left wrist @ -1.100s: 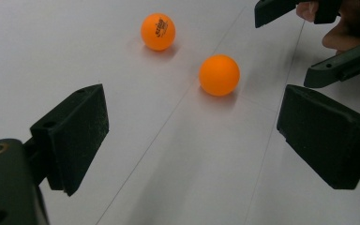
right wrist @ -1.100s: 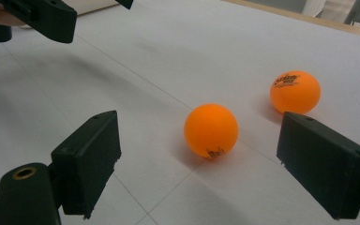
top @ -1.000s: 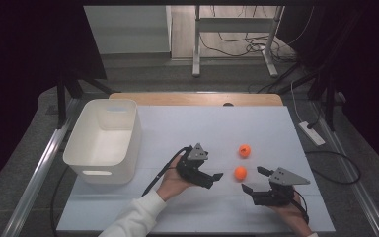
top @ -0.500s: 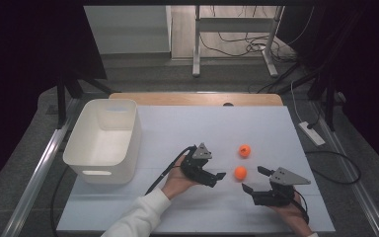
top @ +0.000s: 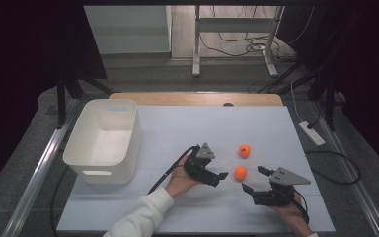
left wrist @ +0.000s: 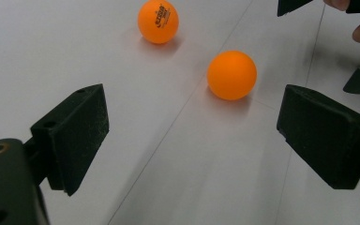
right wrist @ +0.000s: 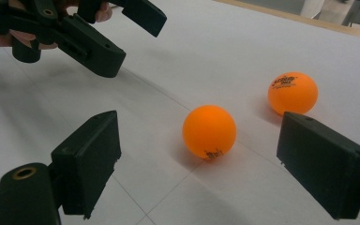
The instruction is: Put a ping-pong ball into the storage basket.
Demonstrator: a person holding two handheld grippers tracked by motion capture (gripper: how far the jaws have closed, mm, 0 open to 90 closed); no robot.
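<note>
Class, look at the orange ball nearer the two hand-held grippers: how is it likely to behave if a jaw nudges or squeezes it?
The nearer orange ball is round and rests free on the flat white table, so a nudge would probably send it rolling. It looks like a table-tennis ball, so likely very light. Its smooth curve may slip from the left hand-held gripper, whose jaws stand open.

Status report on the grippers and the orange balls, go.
Left gripper open, right gripper open, both empty. Near ball on the table between them; far ball beyond. Nothing blocking.

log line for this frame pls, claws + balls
left claw: open, empty, aimed at near ball | right claw: open, empty, same ball | far ball: on table, untouched | bin: at left
</note>
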